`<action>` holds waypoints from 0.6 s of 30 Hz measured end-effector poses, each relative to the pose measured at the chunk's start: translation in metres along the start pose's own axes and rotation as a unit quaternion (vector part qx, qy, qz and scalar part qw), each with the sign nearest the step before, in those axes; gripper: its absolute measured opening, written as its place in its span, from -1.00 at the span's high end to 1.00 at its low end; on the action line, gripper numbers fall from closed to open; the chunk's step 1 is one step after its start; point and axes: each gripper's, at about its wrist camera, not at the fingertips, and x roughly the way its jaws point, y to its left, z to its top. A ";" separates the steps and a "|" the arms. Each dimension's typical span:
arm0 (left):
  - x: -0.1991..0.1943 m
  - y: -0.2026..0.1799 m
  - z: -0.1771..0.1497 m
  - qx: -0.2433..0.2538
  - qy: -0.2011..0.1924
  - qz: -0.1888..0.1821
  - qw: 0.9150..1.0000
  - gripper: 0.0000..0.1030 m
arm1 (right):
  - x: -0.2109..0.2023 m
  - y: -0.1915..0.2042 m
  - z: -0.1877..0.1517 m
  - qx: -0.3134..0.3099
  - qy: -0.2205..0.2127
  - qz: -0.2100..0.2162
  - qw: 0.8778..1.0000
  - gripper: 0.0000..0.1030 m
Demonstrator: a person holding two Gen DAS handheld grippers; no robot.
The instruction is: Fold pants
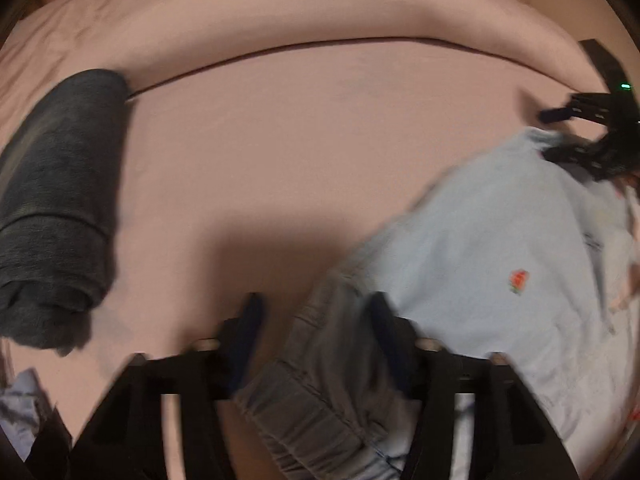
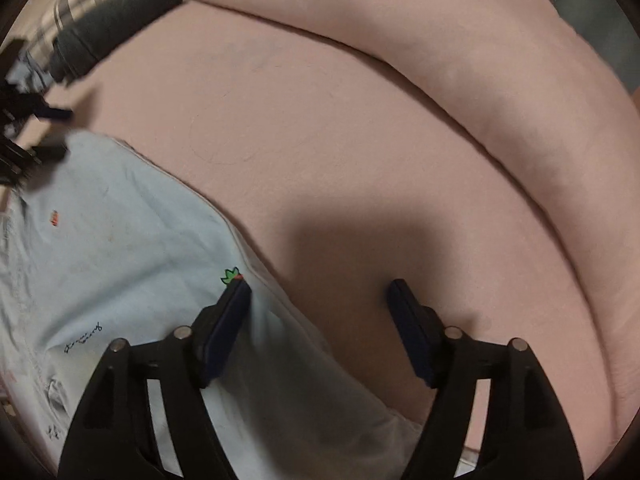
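Note:
Light blue pants (image 1: 480, 240) with small embroidered motifs lie flat on the pink bed sheet (image 1: 300, 140). My left gripper (image 1: 316, 314) hangs over their gathered elastic waistband (image 1: 304, 420). The band lies between the parted fingers and the left finger (image 1: 248, 320) stands clear of it. In the right wrist view the pants (image 2: 120, 240) fill the lower left. My right gripper (image 2: 318, 292) is open at their edge, one finger (image 2: 234, 300) over the cloth, the other over bare sheet. Each gripper also shows in the other's view: right gripper (image 1: 556, 134), left gripper (image 2: 56, 132).
A rolled dark grey garment (image 1: 60, 200) lies left of the pants, also seen in the right wrist view (image 2: 116, 20). A pink duvet roll (image 2: 480, 80) runs along the far side. Plaid fabric (image 2: 80, 0) lies beyond the grey roll.

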 end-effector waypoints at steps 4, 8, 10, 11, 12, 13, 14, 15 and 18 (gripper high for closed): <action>0.003 -0.012 -0.006 0.048 0.000 0.020 0.999 0.56 | -0.007 0.011 -0.008 -0.020 -0.011 0.013 1.000 0.25; 0.005 -0.027 -0.001 0.053 -0.005 0.066 0.996 0.67 | -0.011 0.044 -0.011 -0.068 -0.017 -0.015 0.997 0.87; 0.002 -0.042 -0.002 0.070 -0.016 0.111 0.991 0.70 | -0.014 0.062 -0.009 -0.079 -0.019 -0.066 0.995 0.90; -0.004 -0.049 -0.003 0.074 -0.028 0.130 0.988 0.70 | -0.019 0.069 -0.007 -0.076 -0.025 -0.086 0.993 0.90; -0.015 -0.052 -0.008 0.069 -0.047 0.142 0.986 0.70 | -0.028 0.078 -0.004 -0.073 -0.039 -0.097 0.992 0.90; -0.026 -0.054 -0.010 0.060 -0.065 0.145 0.986 0.71 | -0.042 0.081 -0.006 -0.070 -0.057 -0.107 0.990 0.90; -0.045 -0.058 -0.015 0.051 -0.095 0.144 0.984 0.71 | -0.056 0.085 -0.008 -0.067 -0.073 -0.117 0.988 0.90; -0.059 -0.060 -0.025 0.050 -0.117 0.144 0.981 0.71 | -0.068 0.092 -0.011 -0.068 -0.088 -0.125 0.986 0.90; -0.109 -0.066 -0.058 0.037 -0.181 0.142 0.972 0.71 | -0.135 0.117 -0.048 -0.092 -0.152 -0.156 0.972 0.90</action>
